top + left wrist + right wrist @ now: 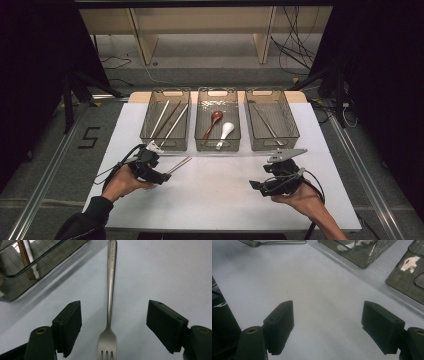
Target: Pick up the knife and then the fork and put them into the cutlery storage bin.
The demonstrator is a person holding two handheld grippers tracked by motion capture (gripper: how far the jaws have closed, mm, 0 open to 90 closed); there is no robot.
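The left gripper has its jaws spread wide and grips nothing; a fork lies flat on the white table between them, tines toward the camera and handle running away, touching neither jaw. In the high view the left gripper sits at the table's left front, held in the left hand, with the fork poking out from it toward the bins. The right gripper is likewise wide open and empty, over bare table; the fork lies far off at the top of its view. From above, the right gripper sits at the right front in the right hand. Three clear bins stand in a row at the table's far side: the left bin holds chopsticks, the middle bin a brown spoon and a white spoon, and the right bin thin metal cutlery I cannot identify.
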